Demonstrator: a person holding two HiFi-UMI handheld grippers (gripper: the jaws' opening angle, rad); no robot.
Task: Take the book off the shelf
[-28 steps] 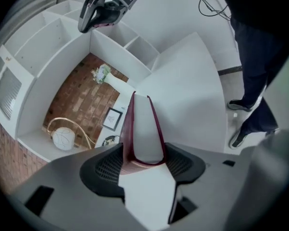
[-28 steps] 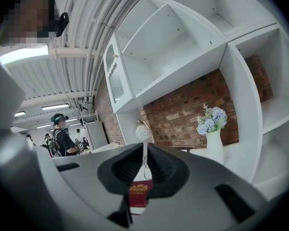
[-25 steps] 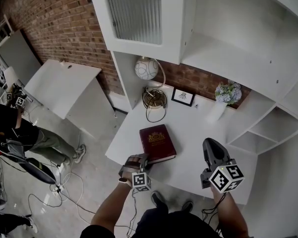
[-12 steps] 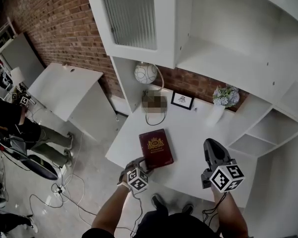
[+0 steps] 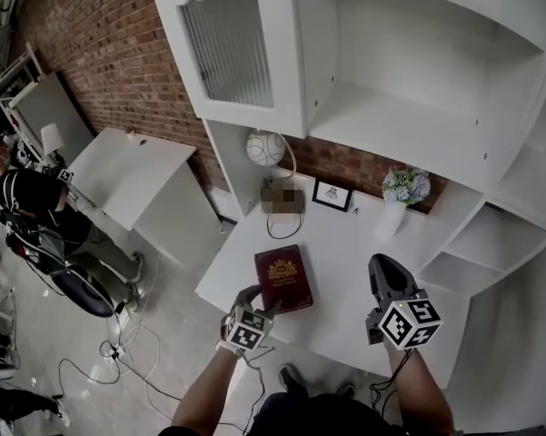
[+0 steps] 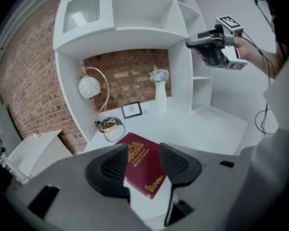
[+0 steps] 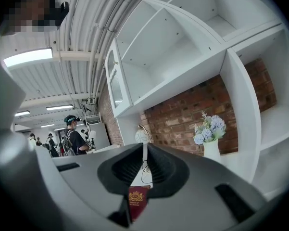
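- The left gripper (image 6: 143, 166) is held at the near left corner of the dark red book (image 5: 283, 278), pointing across it. Its jaws are closing. The book's cover shows in the gap between them, but the ribbed pads (image 6: 113, 168) stand apart on either side and do not press on it.
- The right gripper (image 7: 145, 163) is held up to the right of the book, well apart from it. Its jaws are drawn together to a thin slit and clamp nothing.
- The book lies flat and closed on the white desk top (image 5: 354, 252) with its gold crest facing up. It sits near the desk's front edge, not on any shelf.
- Just beyond the book, a black cable (image 6: 106, 125) lies coiled on the desk.
- Beyond the book and a little to its right, a small black picture frame (image 5: 332, 195) stands against the brick wall (image 5: 363, 160).
- Further right of the book, a white vase (image 5: 391, 214) holds pale blue and white flowers.
- Beyond the book's far left corner, a white globe lamp (image 5: 267, 147) hangs from a curved gold stem.
- Above and behind the book rise the white shelves (image 5: 400, 125), with a ribbed-glass cabinet door (image 5: 231, 49) on their left.
- Far to the left of the book, on the floor, stand a white table (image 5: 132, 166) and a person (image 5: 32, 209) in dark clothes.
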